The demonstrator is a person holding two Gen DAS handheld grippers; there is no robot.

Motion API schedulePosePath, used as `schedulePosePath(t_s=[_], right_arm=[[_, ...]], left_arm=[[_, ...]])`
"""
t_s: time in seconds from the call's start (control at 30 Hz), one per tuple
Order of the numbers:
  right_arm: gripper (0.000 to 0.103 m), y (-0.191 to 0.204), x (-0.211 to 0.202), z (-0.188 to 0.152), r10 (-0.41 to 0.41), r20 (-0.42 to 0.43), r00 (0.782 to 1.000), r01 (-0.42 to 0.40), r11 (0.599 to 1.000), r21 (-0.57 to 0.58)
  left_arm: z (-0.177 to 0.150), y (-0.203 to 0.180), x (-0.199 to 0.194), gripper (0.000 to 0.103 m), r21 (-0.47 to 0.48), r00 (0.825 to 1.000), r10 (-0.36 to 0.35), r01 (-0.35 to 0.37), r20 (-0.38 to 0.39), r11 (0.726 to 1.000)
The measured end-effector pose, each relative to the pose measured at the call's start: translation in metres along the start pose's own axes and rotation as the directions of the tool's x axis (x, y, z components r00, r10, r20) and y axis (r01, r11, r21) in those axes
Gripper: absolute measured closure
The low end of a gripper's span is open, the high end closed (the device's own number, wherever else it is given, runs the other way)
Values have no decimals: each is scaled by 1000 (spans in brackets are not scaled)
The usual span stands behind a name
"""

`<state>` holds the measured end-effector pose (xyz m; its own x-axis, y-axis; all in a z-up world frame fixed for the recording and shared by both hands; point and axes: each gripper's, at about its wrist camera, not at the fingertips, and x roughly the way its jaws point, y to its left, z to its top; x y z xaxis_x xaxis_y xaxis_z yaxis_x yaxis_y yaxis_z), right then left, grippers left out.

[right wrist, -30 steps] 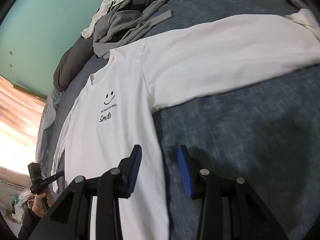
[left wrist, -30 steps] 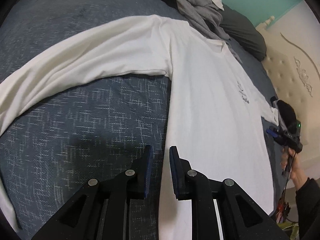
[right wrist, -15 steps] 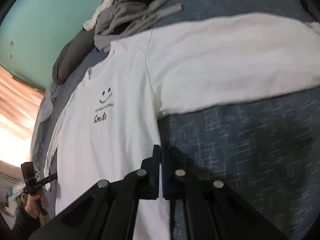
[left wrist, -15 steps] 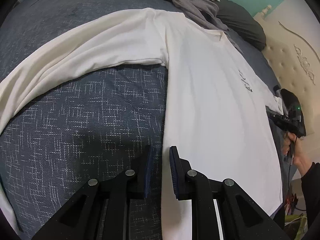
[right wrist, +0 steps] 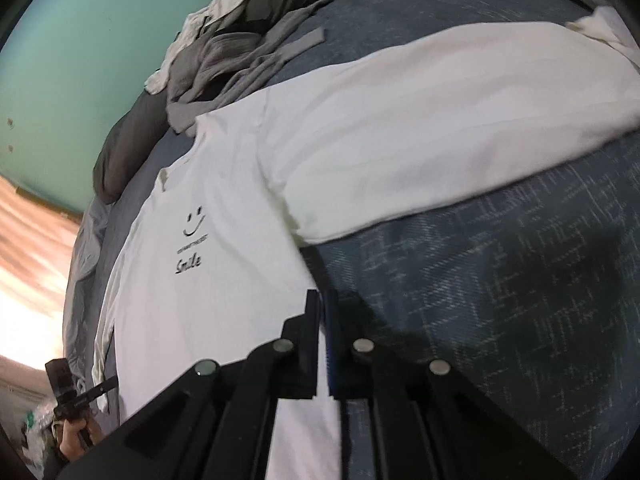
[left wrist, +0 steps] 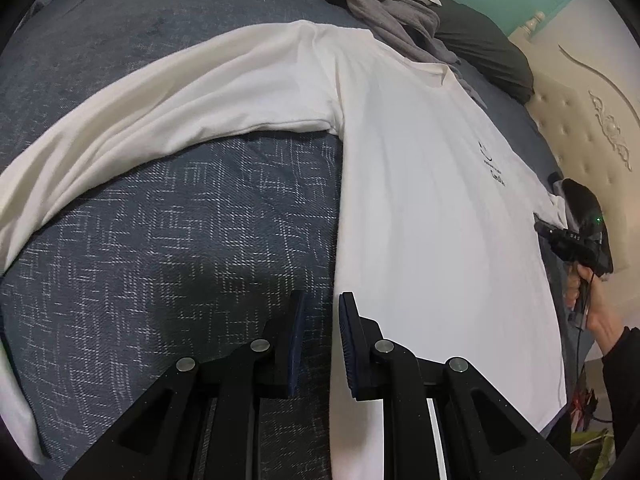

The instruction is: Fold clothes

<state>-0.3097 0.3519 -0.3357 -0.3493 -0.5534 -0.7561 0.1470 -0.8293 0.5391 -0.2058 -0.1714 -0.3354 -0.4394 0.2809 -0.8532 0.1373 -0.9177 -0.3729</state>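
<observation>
A white long-sleeved shirt (left wrist: pixel 420 220) (right wrist: pixel 224 320) with a smile print lies flat and face up on the blue bedspread (left wrist: pixel 160 240) (right wrist: pixel 500 300), both sleeves spread outwards. My left gripper (left wrist: pixel 320 300) hovers at the shirt's side edge. Its jaws stand a little apart, and the edge shows in the gap unpinched. My right gripper (right wrist: pixel 322 294) is shut at the opposite side edge, just below the armpit, with the hem pinched between its pads. Each gripper also shows small in the other's view: the right gripper (left wrist: pixel 540 226) and the left gripper (right wrist: pixel 114 382), each held by a hand.
A heap of grey and white clothes (left wrist: pixel 392 4) (right wrist: pixel 240 52) lies beyond the collar, against a dark pillow (left wrist: pixel 480 52) (right wrist: pixel 120 152). A cream padded headboard (left wrist: pixel 580 120) stands at the bed's end, and a teal wall (right wrist: pixel 80 40) behind it.
The right gripper's jaws have gone from open astride the shirt's side edge to shut on it, and it has moved closer to the armpit. The left gripper keeps its place and gap.
</observation>
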Motion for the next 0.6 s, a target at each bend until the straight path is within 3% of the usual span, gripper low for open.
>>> schedulePosePath(t_s=[0.1,0.23,0.3,0.6], right_arm=[[99,-1,-8,-4,-32,22,999,32,999,-7],[99,12,-30,-20,-11,67,998,14,999,-52],[99,19,-38,-30,0,71,997,4,998,-64],[90,51,-71,-95,135,66,989,-128,987,-97]], left_arm=[[0,4,-9,84,-2,1000,11,-10,15,1000],[2,11,-24,84,-7,999,30,-30,34,1000],[1,17,-36,79,-12,998,43,-42,44,999],[-13,64,-103,68,-35,983,164,-161,87,986]])
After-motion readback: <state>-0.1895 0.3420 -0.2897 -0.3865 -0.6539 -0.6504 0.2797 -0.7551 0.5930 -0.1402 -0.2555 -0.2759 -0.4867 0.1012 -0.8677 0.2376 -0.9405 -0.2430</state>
